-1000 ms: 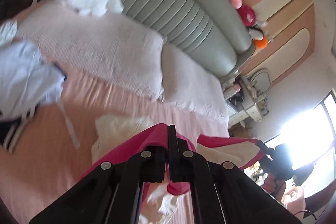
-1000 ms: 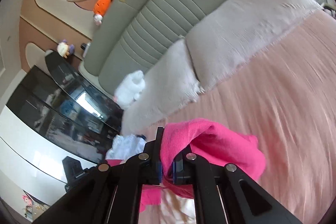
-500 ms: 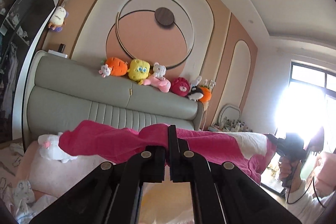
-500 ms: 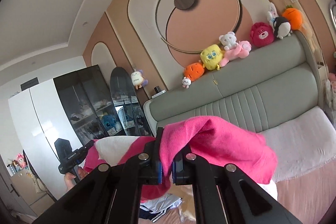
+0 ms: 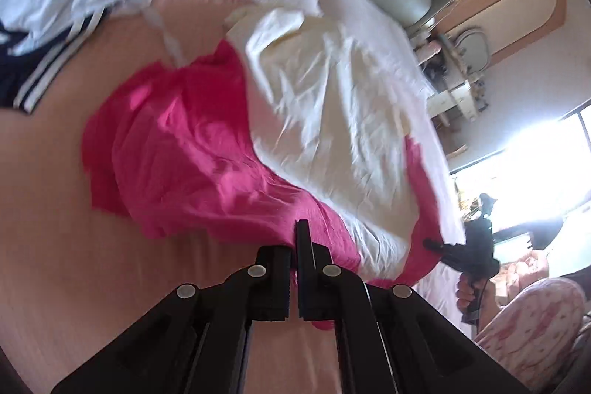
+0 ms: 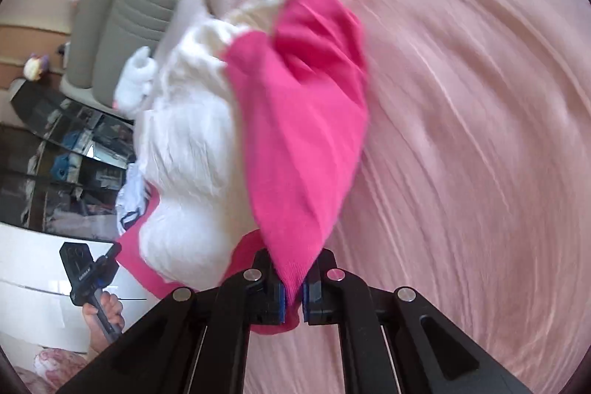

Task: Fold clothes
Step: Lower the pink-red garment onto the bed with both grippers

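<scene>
Your left hand-held gripper and right hand-held gripper each clamp an edge of the pink-and-white garment over the pink bed.

You had almost nothing legible in either view. The only lettering sat on the side of the black left gripper seen from the right wrist: a short pale line of print along its body, too small and blurred to read. No label, brand, number or sign showed on the garment, the bedding or the furniture.
</scene>
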The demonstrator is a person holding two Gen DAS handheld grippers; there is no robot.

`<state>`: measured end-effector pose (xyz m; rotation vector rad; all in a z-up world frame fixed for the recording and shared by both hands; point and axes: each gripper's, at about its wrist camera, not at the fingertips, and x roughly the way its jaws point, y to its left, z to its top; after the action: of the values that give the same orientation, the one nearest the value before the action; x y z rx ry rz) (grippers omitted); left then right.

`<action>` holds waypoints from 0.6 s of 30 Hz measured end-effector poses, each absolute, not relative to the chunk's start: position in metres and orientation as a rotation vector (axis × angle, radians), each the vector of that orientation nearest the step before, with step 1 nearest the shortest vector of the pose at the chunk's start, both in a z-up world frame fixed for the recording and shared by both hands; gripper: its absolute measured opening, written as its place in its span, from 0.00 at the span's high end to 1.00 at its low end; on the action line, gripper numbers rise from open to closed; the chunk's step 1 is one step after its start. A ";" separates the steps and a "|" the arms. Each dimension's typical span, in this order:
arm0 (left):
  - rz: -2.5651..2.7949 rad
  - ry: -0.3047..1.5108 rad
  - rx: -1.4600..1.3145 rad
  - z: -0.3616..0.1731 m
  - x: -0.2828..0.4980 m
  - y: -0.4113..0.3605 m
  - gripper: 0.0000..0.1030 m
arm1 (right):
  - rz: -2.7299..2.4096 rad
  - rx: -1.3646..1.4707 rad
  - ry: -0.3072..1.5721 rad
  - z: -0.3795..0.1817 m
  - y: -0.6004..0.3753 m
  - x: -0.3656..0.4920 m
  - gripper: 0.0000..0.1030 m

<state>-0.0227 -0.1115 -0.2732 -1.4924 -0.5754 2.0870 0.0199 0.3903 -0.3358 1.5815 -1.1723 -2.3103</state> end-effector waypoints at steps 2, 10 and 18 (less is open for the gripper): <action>2.056 -0.552 -1.604 -0.307 -0.014 -0.110 0.99 | -2.327 1.656 -1.146 -0.350 0.389 0.032 0.94; 1.949 -0.874 -1.698 -0.361 0.005 -0.130 0.90 | -2.515 1.656 -0.831 -0.317 0.381 0.029 0.62; 1.921 -1.089 -1.605 -0.372 -0.008 -0.123 0.45 | -2.456 1.768 -0.936 -0.347 0.375 0.003 0.55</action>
<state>-0.0081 -0.1229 -0.3722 -1.6048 -1.0894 1.9214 0.0026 0.3754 -0.3472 1.7680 -0.9365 -2.4563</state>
